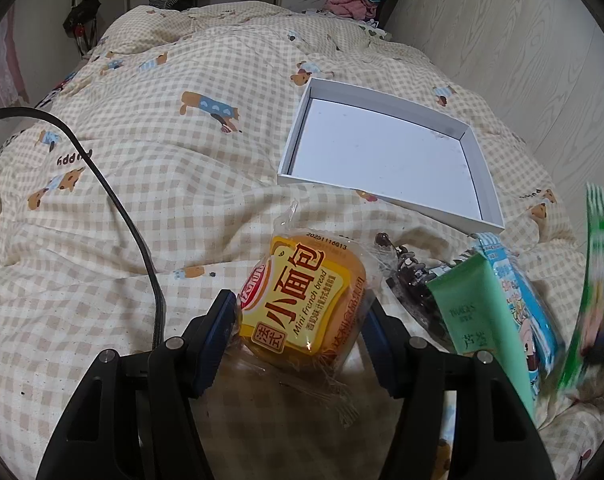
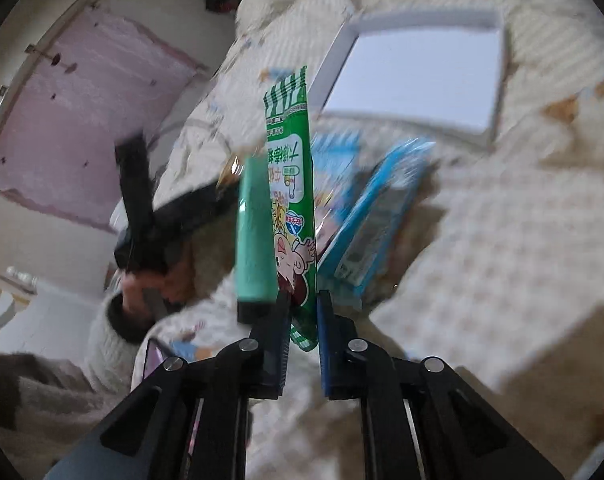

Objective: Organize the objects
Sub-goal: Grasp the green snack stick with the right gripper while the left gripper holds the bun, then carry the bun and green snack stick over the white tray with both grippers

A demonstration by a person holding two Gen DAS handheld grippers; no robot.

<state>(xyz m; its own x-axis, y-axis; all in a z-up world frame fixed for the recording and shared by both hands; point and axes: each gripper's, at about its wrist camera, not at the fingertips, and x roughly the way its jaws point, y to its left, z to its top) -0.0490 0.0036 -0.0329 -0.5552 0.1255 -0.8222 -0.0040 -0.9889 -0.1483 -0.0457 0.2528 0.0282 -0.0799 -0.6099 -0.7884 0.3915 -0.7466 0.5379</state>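
Landmark: white tray (image 1: 385,156), open and bare inside, lying on the checked quilt (image 1: 150,152) of the bed; every place below is given from it
Left gripper (image 1: 300,312): jaws at a middling width, closed on the bread (image 1: 302,300), a wrapped mini loaf in a yellow pack, held just off the tray's near edge
Why held so: the pads take the loaf by its two sides with the label up, which looks like a grip meant to carry it level into the tray without crushing it
Right gripper (image 2: 303,316): jaws narrow, pinching the low end of the green sachet (image 2: 290,184), which stands up on its edge, nearer the camera than the tray
Why held so: a thin flat pack gives only its sealed end to pinch, so it hangs upright from the jaws
Still to sort: green tube (image 1: 477,316), blue pack (image 1: 521,300) and a dark hair clip (image 1: 413,276), heaped together just beside the tray's near corner
Task state, judged: nothing is in the tray yet
Cable (image 1: 114,200): black, trailing over the quilt, well apart from the tray
Hard to make out: the right view is smeared by motion, so the sachet's print and the heap blur there
Cut off: in the left view the sachet is a green streak at the frame edge; the tube's cap end is hidden behind the gripper
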